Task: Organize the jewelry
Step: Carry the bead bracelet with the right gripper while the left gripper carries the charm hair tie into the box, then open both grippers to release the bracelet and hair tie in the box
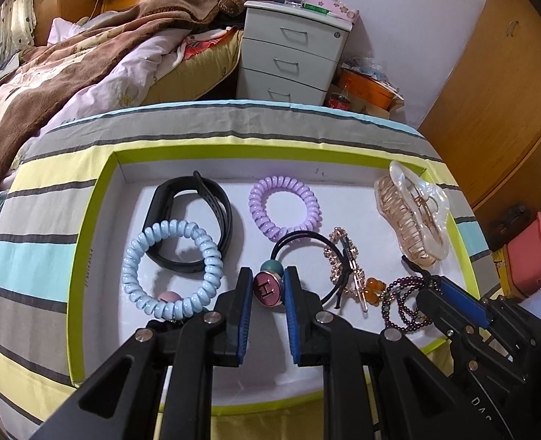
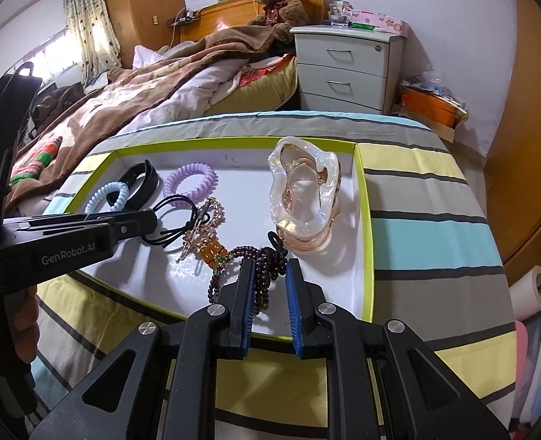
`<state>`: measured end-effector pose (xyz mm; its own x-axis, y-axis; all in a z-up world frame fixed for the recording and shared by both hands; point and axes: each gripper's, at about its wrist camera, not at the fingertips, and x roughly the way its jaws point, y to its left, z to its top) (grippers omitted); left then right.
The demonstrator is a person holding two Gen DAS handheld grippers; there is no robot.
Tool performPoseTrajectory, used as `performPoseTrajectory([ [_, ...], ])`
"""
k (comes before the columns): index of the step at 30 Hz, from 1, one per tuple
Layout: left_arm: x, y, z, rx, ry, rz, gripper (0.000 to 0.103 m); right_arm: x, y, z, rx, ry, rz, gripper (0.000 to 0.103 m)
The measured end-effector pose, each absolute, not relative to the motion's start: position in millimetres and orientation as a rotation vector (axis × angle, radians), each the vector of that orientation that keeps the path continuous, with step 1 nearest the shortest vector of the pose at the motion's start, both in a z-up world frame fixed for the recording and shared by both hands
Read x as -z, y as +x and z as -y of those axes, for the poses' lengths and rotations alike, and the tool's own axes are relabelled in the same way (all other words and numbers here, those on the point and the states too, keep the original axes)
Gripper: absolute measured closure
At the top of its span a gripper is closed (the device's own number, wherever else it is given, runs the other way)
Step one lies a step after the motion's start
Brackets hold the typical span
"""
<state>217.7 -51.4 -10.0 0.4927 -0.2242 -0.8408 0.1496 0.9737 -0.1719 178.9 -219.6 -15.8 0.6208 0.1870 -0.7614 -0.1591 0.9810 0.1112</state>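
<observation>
Hair claw (image 2: 305, 198) beside bead bracelet (image 2: 259, 267), hairpin (image 1: 351, 267) over black hair tie (image 1: 307, 256)

Black hand-held gripper (image 1: 268, 288), blue pads (image 1: 246, 315), silver screws.

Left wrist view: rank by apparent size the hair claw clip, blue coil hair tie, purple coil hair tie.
1. Blue coil hair tie, though it lies nearer the camera.
2. Hair claw clip, close to the blue one, so the order is unsure.
3. Purple coil hair tie, clearly smallest.
</observation>
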Motion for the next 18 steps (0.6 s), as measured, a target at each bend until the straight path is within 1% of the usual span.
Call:
performPoseTrajectory([
  [9, 11.0, 218.4, 51.9, 0.222, -0.077, -1.031, 0.084, 15.9, 179.5, 217.6, -0.185, 0.015, -0.883, 0.085],
  [12, 11.0, 218.1, 51.6, 0.222, -0.077, -1.032, 0.083, 15.8, 179.0, 217.6, -0.184, 0.012, -0.884, 0.084],
  [18, 10.7, 217.5, 52.5, 0.226, -0.077, -1.034, 0.075, 15.8, 179.2, 217.1, -0.178, 0.005, -0.887, 0.082],
])
